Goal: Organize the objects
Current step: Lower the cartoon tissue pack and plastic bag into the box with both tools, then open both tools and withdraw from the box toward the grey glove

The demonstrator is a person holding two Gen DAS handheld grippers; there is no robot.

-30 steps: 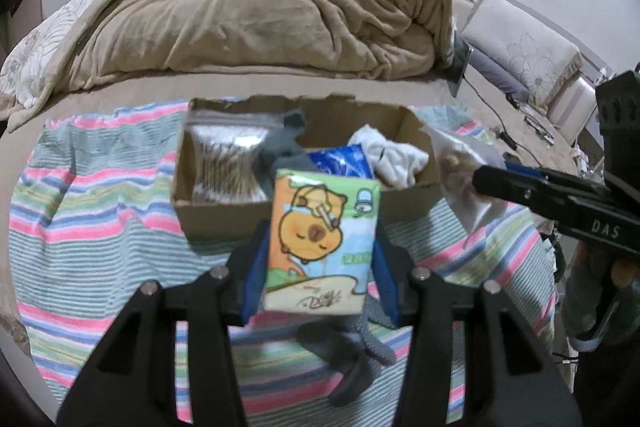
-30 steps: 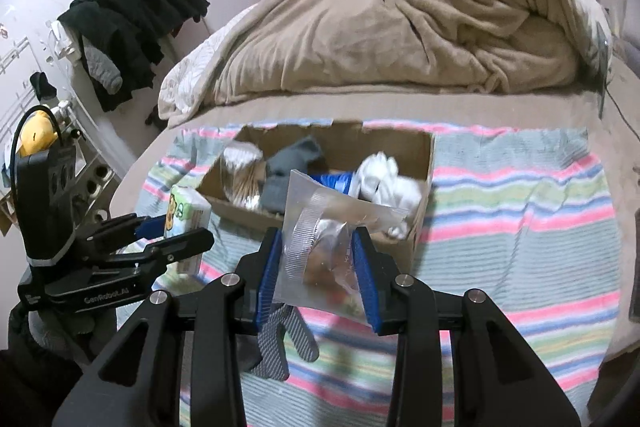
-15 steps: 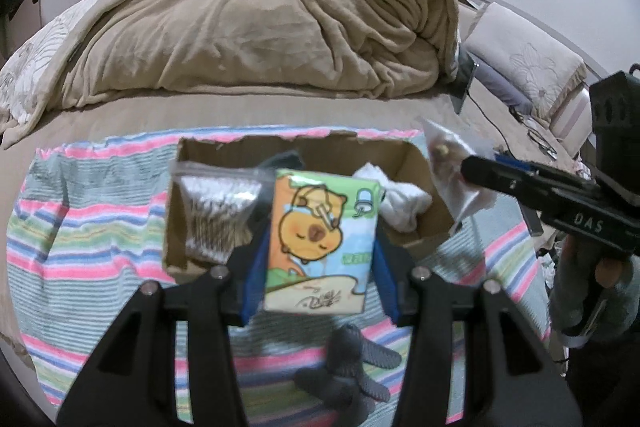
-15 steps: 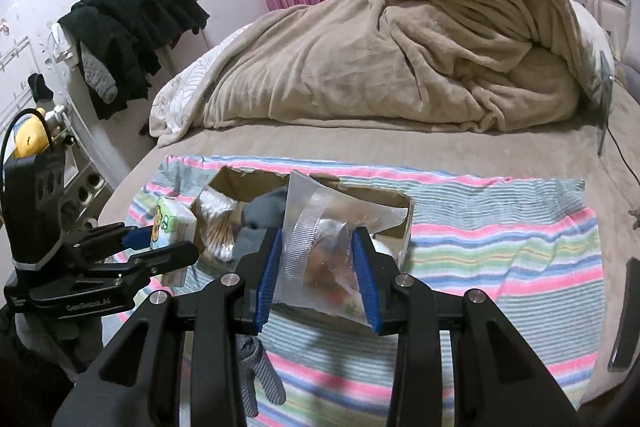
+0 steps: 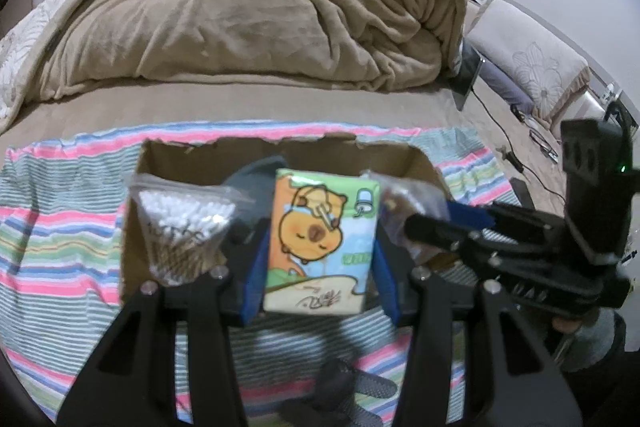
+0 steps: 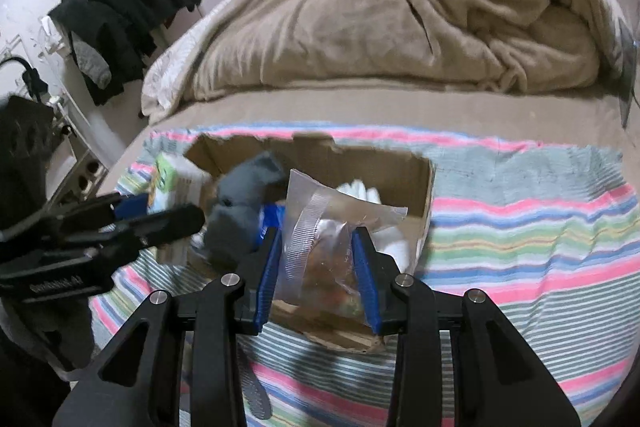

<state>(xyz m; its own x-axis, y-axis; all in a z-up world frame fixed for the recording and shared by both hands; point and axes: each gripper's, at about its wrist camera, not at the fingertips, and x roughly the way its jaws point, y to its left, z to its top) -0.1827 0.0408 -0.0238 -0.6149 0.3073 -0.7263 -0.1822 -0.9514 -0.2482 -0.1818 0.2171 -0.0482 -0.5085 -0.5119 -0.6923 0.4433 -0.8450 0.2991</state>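
A bed (image 5: 240, 103) fills the room ahead of us, a tan duvet (image 5: 256, 11) heaped at its far side and a striped blanket (image 5: 56, 227) spread across its near edge. On that blanket sits an open cardboard box (image 5: 140, 163), its torn back wall toward the duvet.

Our left gripper (image 5: 318, 247) is clamped on a tissue pack (image 5: 320, 239) printed with a cartoon animal; the pack stands upright between the 2 blue pads, over the box's near wall. Our right gripper (image 6: 320, 267) pinches a clear bag (image 6: 320, 247) with colourful contents we cannot make out, also over the near wall, toward the box's right end.

Inside the box we see a bag of cotton swabs (image 5: 180, 227) at the left end, a grey cloth (image 6: 244, 203) in the middle and something white (image 6: 360, 191) at the right. A grey glove (image 5: 340, 391) lies on the blanket's near edge, below the left gripper.
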